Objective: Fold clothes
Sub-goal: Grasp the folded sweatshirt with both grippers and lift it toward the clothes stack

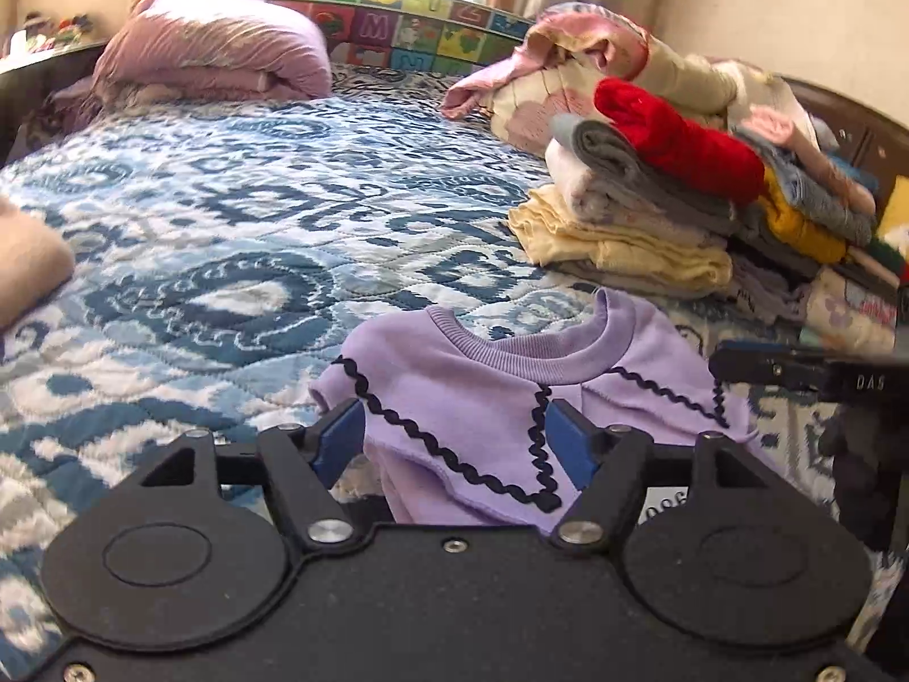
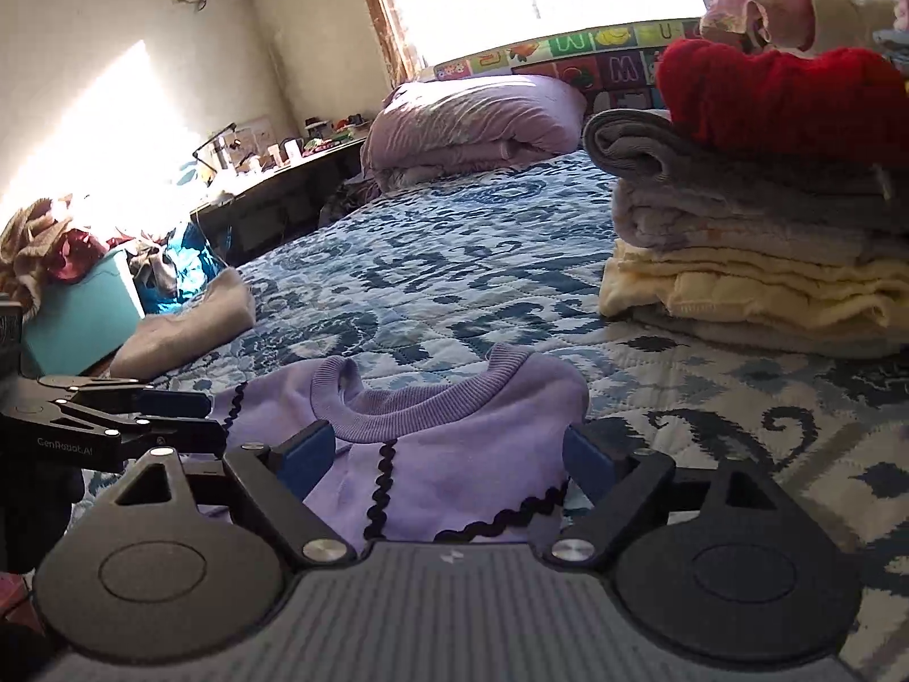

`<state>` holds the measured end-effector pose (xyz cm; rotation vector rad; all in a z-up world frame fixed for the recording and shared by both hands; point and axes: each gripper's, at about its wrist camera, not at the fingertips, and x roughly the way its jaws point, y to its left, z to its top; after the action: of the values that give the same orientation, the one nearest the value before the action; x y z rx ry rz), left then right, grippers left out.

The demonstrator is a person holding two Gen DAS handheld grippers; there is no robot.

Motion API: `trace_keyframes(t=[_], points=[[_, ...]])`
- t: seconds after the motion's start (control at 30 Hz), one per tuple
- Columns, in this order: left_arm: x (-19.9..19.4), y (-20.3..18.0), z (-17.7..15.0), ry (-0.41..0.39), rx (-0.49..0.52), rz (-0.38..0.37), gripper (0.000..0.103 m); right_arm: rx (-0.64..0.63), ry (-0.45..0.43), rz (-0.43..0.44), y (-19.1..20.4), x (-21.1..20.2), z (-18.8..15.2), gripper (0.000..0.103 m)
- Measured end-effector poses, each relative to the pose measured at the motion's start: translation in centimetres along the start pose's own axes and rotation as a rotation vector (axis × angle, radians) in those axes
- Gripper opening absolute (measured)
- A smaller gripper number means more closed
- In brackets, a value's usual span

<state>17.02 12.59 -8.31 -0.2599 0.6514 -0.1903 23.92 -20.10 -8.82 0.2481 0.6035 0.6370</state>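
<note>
2 released grippers, left gripper (image 1: 454, 443) and right gripper (image 2: 446, 457), over lilac top (image 1: 483, 398) on blue-patterned quilt (image 1: 227, 216).

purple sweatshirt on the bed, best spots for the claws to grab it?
Grip the purple sweatshirt at its two shoulders, either side of the ribbed collar, coming in low from the near edge, probably. It lies flat with the collar facing away, and the open left claw and right claw already straddle the fabric there.
</note>
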Motion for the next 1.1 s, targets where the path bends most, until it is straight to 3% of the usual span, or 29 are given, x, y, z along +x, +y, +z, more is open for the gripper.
trace_keyframes(t=[0.13,0.23,0.37,0.47,0.6,0.73,0.83,1.1], points=[[-0.9,1.7,-1.5,0.037,-0.219,0.025,0.071,0.26,0.025,-0.013,-2.6,-1.5,-2.6,0.087],[-0.9,2.9,-2.3,0.043,-0.38,-0.037,0.072,0.426,0.033,0.03,-4.0,-1.5,-4.7,0.087],[1.1,2.7,-2.8,0.083,-0.46,-0.107,0.074,0.579,0.04,0.111,-5.1,-0.4,-6.4,0.087],[3.0,2.3,-3.7,0.109,-0.487,-0.133,0.074,0.559,0.052,0.146,-4.8,1.2,-6.8,0.086],[3.5,1.6,-5.1,0.046,-0.496,-0.15,0.072,0.499,0.085,0.151,-3.4,3.3,-6.4,0.085],[2.9,1.5,-5.4,0.043,-0.543,-0.181,0.047,0.494,0.117,0.176,-1.8,4.3,-6.7,0.061],[1.4,1.2,-4.8,0.055,-0.569,-0.219,0.038,0.546,0.09,0.209,-1.9,3.1,-7.2,0.048],[-3.1,-3.7,-1.8,0.024,-0.534,-0.393,0.037,0.555,-0.059,0.274,-1.0,-5.4,-5.6,0.046]])
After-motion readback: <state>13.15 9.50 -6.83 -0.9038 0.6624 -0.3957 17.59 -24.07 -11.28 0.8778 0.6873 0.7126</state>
